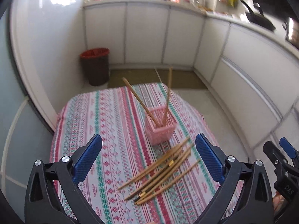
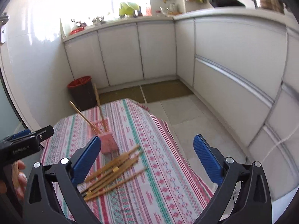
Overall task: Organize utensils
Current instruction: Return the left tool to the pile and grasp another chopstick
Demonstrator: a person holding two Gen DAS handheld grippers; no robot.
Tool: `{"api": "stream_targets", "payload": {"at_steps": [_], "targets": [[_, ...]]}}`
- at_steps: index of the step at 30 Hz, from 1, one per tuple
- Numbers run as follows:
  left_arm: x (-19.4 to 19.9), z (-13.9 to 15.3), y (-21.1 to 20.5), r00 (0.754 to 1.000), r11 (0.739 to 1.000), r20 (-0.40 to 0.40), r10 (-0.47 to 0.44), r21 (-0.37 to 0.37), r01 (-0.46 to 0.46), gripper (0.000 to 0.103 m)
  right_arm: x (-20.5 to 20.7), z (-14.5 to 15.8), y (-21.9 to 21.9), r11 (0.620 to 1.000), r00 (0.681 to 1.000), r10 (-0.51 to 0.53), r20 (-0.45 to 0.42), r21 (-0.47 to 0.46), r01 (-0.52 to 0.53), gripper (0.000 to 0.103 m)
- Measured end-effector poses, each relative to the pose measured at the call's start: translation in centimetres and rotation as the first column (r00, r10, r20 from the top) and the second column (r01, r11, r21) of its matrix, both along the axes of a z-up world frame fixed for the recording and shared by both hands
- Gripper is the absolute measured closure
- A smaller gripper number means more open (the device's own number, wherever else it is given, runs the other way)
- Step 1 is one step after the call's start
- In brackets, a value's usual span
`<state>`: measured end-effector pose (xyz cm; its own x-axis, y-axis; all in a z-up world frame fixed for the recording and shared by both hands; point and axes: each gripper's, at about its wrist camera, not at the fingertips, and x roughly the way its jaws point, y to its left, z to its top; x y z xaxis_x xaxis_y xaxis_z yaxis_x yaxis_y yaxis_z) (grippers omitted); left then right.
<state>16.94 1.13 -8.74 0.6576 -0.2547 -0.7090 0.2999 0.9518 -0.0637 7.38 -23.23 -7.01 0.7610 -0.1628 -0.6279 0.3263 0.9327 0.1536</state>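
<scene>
A pink lattice holder (image 1: 160, 126) stands on the patterned tablecloth (image 1: 104, 123) with two wooden chopsticks (image 1: 142, 102) leaning in it. Several loose chopsticks (image 1: 160, 169) lie in a pile on the cloth in front of the holder. My left gripper (image 1: 148, 158) is open and empty, held above the pile. My right gripper (image 2: 147, 158) is open and empty, above the cloth to the right of the pile (image 2: 112, 171). The holder (image 2: 108, 141) shows in the right wrist view at its left finger. The right gripper also shows in the left wrist view (image 1: 280, 155) at the right edge.
A brown bin with a red liner (image 1: 95, 66) stands on the floor beyond the table by the white cabinets (image 1: 145, 31). The table's right edge drops to a tiled floor (image 2: 196, 115). A dark pan (image 2: 226, 1) sits on the counter.
</scene>
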Motion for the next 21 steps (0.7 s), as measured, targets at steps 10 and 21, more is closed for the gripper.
{"api": "stream_targets", "payload": {"at_steps": [10, 21], "targets": [[2.0, -8.8, -10.4, 0.9, 0.936, -0.308, -0.308, 0.07, 0.344, 0.007, -1.8, -6.2, -7.1, 0.955, 0.965, -0.15, -0.214, 0.222, 0.197, 0.007], [9.1, -15.1, -20.9, 0.751, 0.857, -0.535, -0.388, 0.092, 0.508, 0.01, -1.3, -9.1, -9.6, 0.884, 0.942, -0.114, -0.315, 0.401, 0.241, 0.007]]}}
